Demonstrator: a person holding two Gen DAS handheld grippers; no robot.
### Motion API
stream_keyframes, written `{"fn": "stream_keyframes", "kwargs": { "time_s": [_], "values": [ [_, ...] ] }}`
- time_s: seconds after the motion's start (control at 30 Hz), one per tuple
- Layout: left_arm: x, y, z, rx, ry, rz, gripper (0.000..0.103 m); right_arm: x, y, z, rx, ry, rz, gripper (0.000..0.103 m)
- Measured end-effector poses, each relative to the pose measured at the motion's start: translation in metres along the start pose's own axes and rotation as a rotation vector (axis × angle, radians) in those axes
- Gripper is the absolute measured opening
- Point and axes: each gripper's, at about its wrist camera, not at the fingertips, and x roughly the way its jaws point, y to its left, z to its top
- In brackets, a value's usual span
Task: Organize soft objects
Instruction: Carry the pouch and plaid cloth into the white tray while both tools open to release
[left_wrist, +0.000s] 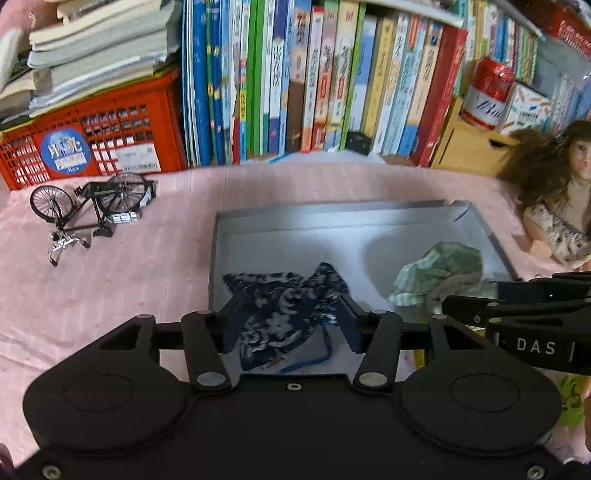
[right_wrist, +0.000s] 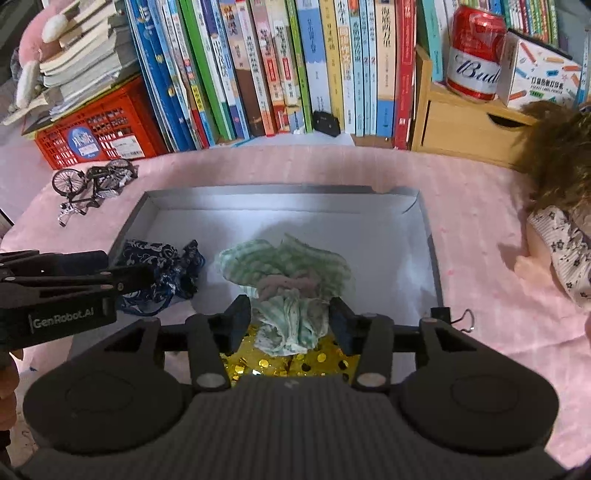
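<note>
A pink cloth (right_wrist: 461, 206) covers the surface. Behind it a long row of upright books (right_wrist: 295, 66) runs across, with a red plastic crate (right_wrist: 96, 136) at the left bearing a stack of books (left_wrist: 99, 44). At the right a small wooden drawer unit (right_wrist: 465, 129) carries a red can (right_wrist: 474, 55). The light is soft and even

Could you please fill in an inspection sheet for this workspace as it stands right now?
Surface: pink cloth covers it.
Job's things: grey box holds blue patterned cloth and green striped cloth; gold sequin fabric at its near edge.
Clutter: model bicycle, doll.
Grippers: left tool open around the blue cloth; right tool open around the green cloth.
Cables: nothing seen.
Surroundings: books, red crate, red can.
</note>
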Motion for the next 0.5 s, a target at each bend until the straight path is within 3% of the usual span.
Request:
{"fn": "stream_keyframes", "kwargs": {
  "time_s": [0.5],
  "values": [
    [-0.081, -0.022, -0.030, 0.094, -0.172, -0.069, 0.058, -0.084, 0.005, -0.023, -0.070, -0.197, 0.038, 0.070]
  ]
}}
